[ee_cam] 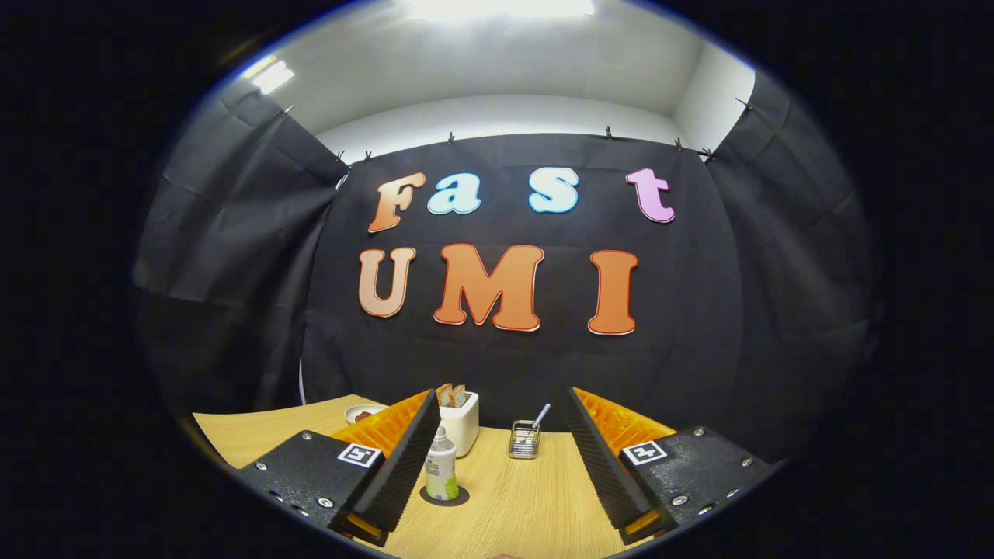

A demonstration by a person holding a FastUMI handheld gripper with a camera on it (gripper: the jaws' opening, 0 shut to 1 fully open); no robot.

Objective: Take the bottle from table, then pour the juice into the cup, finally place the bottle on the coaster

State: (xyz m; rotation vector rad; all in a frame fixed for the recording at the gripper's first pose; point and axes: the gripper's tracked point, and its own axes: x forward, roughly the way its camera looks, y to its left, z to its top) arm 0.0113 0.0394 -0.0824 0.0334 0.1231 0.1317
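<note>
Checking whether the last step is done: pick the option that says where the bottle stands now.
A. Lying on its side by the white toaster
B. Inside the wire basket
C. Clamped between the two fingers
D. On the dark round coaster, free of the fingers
D: the bottle stands upright on the dark coaster, close beside one finger of the open gripper, which grips nothing.

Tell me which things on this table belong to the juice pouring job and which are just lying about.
For the job:
bottle, upright between the open gripper fingers, close to the left one
dark coaster, under the bottle

Lying about:
white toaster with two slices, beyond the bottle
small wire basket with a utensil
small dish behind the left finger

I can't make out a cup.
</note>
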